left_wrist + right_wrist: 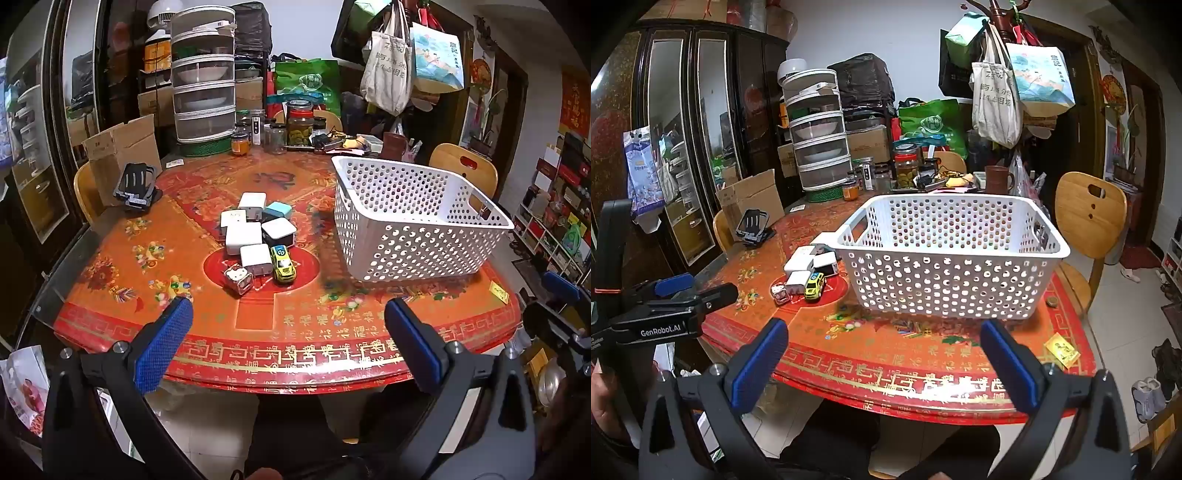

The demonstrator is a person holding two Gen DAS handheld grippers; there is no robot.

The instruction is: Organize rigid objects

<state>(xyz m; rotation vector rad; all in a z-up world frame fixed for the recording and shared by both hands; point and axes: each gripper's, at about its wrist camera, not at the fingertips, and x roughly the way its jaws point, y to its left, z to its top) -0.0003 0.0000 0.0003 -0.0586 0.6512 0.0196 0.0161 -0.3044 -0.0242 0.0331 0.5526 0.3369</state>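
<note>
A cluster of small rigid objects sits mid-table: several white charger blocks (243, 238), a teal one (279, 209), a yellow toy car (282, 264) and a Hello Kitty cube (238, 278). The cluster also shows in the right wrist view, with the car (814, 286) at its near edge. A white perforated basket (413, 221) (945, 258) stands to their right and looks empty. My left gripper (288, 332) is open and empty, held back at the table's near edge. My right gripper (884, 350) is open and empty, in front of the basket.
The red patterned round table (295, 343) carries jars (299, 127), a tiered food cover (203, 81), a cardboard box (122, 147) and a black phone stand (136, 186) at the back and left. Wooden chairs (1089, 218) stand around. A yellow card (1062, 349) lies near the right edge.
</note>
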